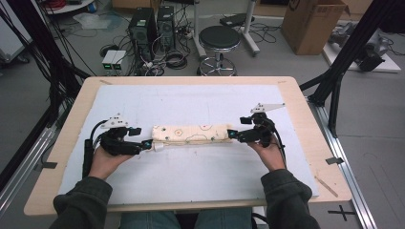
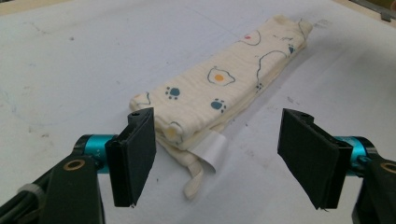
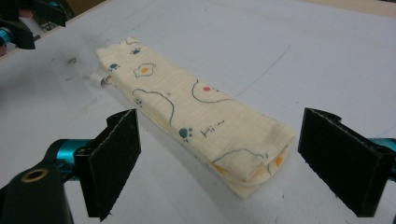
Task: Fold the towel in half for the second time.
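Flanking the folded cloth (image 1: 190, 134), left gripper (image 1: 146, 144) and right gripper (image 1: 232, 134) hold jaws apart, gripping nothing.

My sleeves (image 1: 81, 198) are dark grey-green and my trousers (image 1: 157, 220) are blue denim. My left tongs (image 1: 149, 144) and right tongs (image 1: 231, 134) are black, each with teal collars behind two flat black padded jaws, brass-ringed screw holes, a grey three-cornered plate on top, and a trailing black cable.
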